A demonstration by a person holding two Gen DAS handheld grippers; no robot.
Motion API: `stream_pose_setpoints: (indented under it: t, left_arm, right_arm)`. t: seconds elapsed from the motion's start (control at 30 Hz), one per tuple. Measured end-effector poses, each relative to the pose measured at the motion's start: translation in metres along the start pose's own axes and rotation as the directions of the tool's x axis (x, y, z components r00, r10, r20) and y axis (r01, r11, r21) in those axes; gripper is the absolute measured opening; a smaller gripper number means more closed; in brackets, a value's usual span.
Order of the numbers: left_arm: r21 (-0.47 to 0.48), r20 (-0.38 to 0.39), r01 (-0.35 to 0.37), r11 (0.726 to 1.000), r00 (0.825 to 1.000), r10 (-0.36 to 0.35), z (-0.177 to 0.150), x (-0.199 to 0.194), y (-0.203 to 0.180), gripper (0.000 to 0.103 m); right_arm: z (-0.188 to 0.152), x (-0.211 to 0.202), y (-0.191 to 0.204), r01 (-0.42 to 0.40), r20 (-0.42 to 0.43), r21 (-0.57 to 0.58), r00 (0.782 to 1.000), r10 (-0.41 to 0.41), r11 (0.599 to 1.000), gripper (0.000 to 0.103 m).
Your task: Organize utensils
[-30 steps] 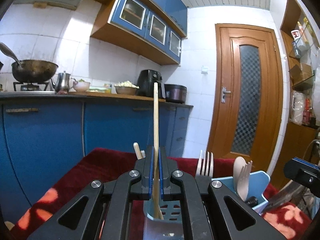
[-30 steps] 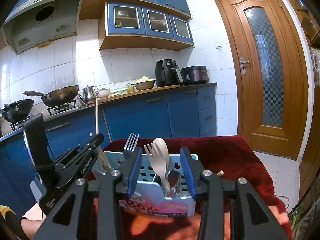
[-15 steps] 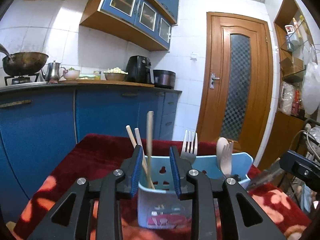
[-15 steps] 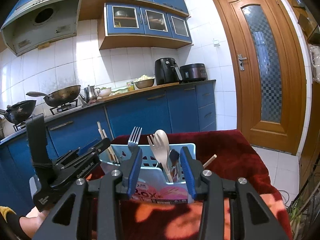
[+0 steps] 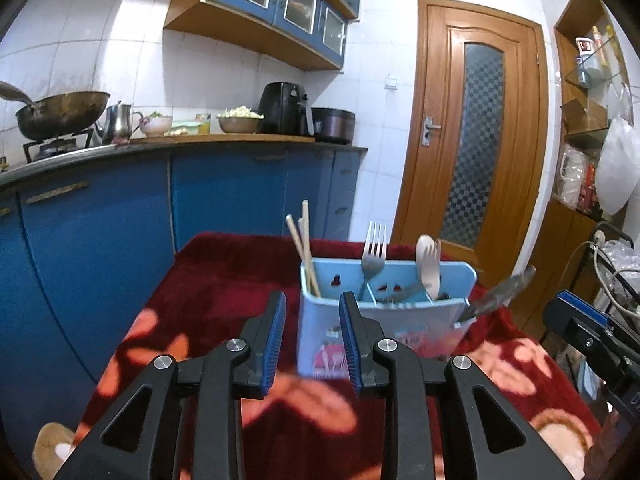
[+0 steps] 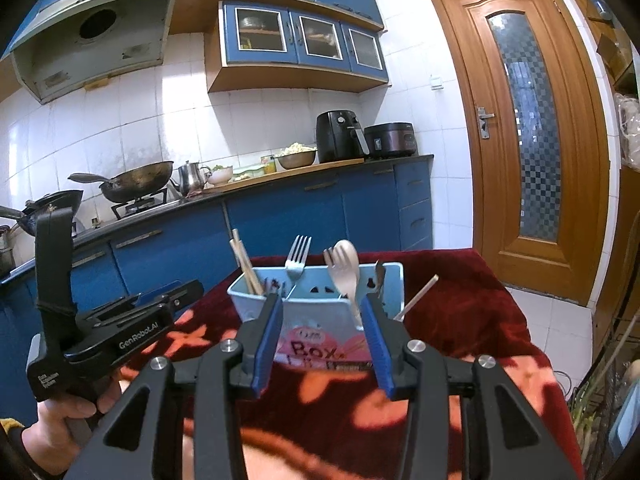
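Pale blue plastic forms the caddy, which is seen from the left wrist view standing on a counter draped in a dark red flowered cloth. Wooden chopsticks are stood in its left compartment, a metal fork in the middle one, and a pale spoon and fork in the right one. A dark metal utensil is seen jutting out at a slant by the caddy's right end; whether it rests inside cannot be told. The left tongs are held just short of the caddy, parted and with nothing between the blue pads. In the right wrist view the same caddy is shown, with chopsticks, fork and pale spoon and fork upright inside. A thin pale stick is seen leaning at the caddy's right end, apparently outside it. The right tongs are likewise held wide apart and empty, close before the caddy's front wall. Most of the sorting is judged to be done; the slanted items at the right end are judged to be what is left, if they do lie outside.
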State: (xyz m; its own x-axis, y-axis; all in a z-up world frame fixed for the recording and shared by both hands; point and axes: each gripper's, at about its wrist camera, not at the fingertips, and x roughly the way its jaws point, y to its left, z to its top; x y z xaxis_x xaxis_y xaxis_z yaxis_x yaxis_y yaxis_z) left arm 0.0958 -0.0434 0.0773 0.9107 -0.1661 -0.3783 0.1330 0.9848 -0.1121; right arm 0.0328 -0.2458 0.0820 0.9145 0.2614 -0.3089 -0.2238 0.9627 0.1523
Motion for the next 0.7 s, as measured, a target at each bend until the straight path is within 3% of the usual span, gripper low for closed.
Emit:
stream_pose_setpoints:
  t: [0.4,0.47,0.57,0.7]
  left_arm:
    - [-0.008,-0.033,-0.02,1.0,0.999,0.019,-0.028,-0.045,0.008,0.028]
    - [0.007,-0.026,-0.034,0.999,0.999,0.034,-0.034,-0.05,0.006,0.033]
    - [0.009,-0.026,-0.042,0.999,0.999,0.042,-0.044,-0.053,0.004,0.049]
    - [0.018,-0.013,-0.058,0.998,0.998,0.058,-0.056,-0.053,0.003,0.063]
  right_arm:
    - [-0.031,-0.034,0.016,0.01,-0.015,0.009,1.0,-0.01,1.0,0.053]
    - [-0.038,-0.036,0.017,0.016,-0.022,0.007,1.0,-0.016,1.0,0.055]
    - [-0.048,-0.038,0.016,0.027,-0.034,0.005,0.999,-0.027,1.0,0.06]
    - [-0.061,-0.039,0.016,0.05,-0.043,-0.012,0.998,-0.051,0.999,0.074]
